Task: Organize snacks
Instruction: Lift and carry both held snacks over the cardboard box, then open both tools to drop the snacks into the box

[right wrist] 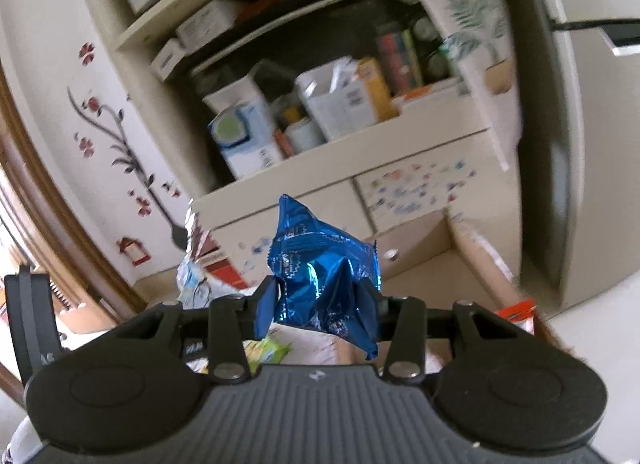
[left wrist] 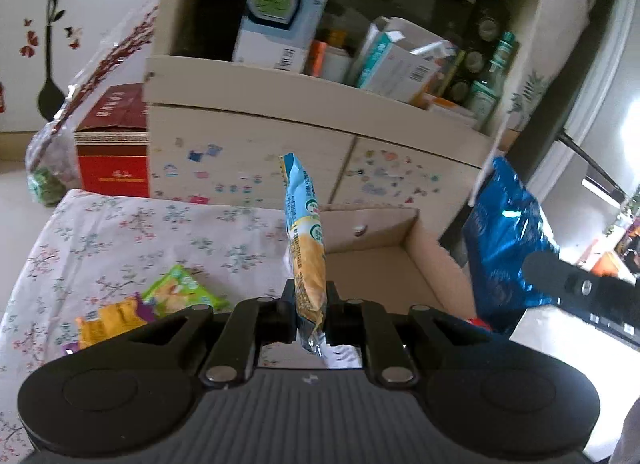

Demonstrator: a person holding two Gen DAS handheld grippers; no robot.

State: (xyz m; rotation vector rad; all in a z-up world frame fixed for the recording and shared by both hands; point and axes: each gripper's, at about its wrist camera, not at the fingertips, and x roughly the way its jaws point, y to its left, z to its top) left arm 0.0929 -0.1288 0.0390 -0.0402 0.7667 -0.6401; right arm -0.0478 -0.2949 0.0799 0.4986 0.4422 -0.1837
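Observation:
My left gripper (left wrist: 310,304) is shut on a light blue and yellow snack packet (left wrist: 306,240), held upright above the near edge of an open cardboard box (left wrist: 424,260). My right gripper (right wrist: 318,304) is shut on a shiny blue foil snack bag (right wrist: 320,264); the bag also shows in the left wrist view (left wrist: 504,240), over the box's right side. A green snack packet (left wrist: 180,288) and a yellow-orange one (left wrist: 108,320) lie on the floral cloth (left wrist: 120,232) at the left.
A cream cabinet (left wrist: 320,131) with sticker-covered drawers stands behind the box; its open shelf holds cartons and bottles. A red box (left wrist: 112,151) and a plastic bag (left wrist: 48,167) sit at the left. A small red packet (right wrist: 516,310) lies by the box's right side.

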